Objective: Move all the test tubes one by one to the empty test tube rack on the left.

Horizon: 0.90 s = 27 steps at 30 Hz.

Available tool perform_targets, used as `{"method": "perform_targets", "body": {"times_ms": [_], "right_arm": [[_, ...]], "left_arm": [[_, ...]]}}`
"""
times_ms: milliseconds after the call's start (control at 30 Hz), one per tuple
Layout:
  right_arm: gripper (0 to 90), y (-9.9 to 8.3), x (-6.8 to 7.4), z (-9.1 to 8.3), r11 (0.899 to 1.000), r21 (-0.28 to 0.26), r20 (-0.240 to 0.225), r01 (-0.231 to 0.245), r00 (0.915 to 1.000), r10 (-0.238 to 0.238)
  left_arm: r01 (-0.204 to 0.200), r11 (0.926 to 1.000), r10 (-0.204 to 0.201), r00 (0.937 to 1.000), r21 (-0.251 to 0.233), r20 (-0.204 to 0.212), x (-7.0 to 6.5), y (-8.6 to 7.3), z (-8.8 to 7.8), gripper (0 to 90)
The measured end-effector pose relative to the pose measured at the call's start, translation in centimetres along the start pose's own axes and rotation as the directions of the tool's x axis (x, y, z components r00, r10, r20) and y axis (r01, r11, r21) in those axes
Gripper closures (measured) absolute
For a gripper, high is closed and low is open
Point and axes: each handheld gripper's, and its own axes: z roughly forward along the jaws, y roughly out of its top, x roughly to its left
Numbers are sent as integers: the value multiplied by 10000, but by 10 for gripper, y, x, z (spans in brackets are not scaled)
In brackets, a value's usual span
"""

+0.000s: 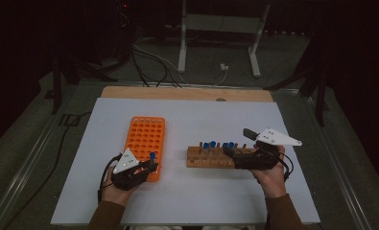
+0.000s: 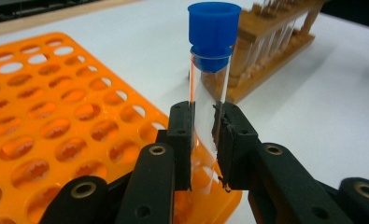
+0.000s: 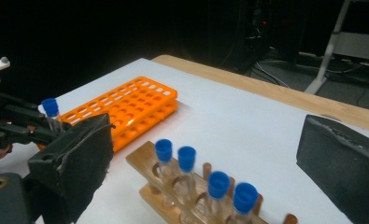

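Observation:
My left gripper (image 2: 203, 121) is shut on a clear test tube (image 2: 209, 88) with a blue cap, held upright over the near right corner of the orange rack (image 2: 56, 116). In the high view that gripper (image 1: 151, 165) sits at the rack's (image 1: 145, 139) front right end. The tube's lower end is hidden behind the jaws. My right gripper (image 3: 205, 135) is open, its wide pads on either side of the wooden rack (image 3: 145, 163), which holds several blue-capped tubes (image 3: 187, 161). From above, the right gripper (image 1: 236, 142) hangs over the wooden rack's (image 1: 206, 160) right end.
The white table top (image 1: 192, 120) ends in a wooden strip (image 1: 187, 93) at the back. Beyond it are floor cables (image 1: 153, 57) and a white stand (image 1: 220, 28). The orange rack's holes (image 2: 28, 79) look empty. The left gripper (image 3: 32, 128) with its tube shows in the right gripper view.

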Motion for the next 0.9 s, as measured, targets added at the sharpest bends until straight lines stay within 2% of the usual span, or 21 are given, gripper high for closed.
{"method": "perform_targets", "body": {"times_ms": [67,500,533,733,800,900], "right_arm": [[40,-2,-3,-2,10000,0,95,-47,9999,47],[41,-8,-14,-7,9995,-66,379,-303,9988,306],[41,-9,-14,-7,9995,-69,386,-316,9987,319],[41,-12,-18,-9,9990,-113,477,-433,9979,438],[41,-12,-18,-10,9989,-119,484,-456,9978,461],[41,-12,-20,-10,9989,-100,504,-458,9977,463]], "left_arm": [[-93,9996,94,10000,249,-9,-1,-3,1,772],[-193,9979,197,9998,615,-48,-2,-6,0,776],[-285,9960,294,9995,848,-97,-3,-8,2,776],[-304,9962,316,9994,820,-132,-4,-9,2,773],[-237,9968,245,9997,763,-91,-5,-9,1,750],[-342,9965,363,9990,762,-263,-6,-9,1,643]]}}
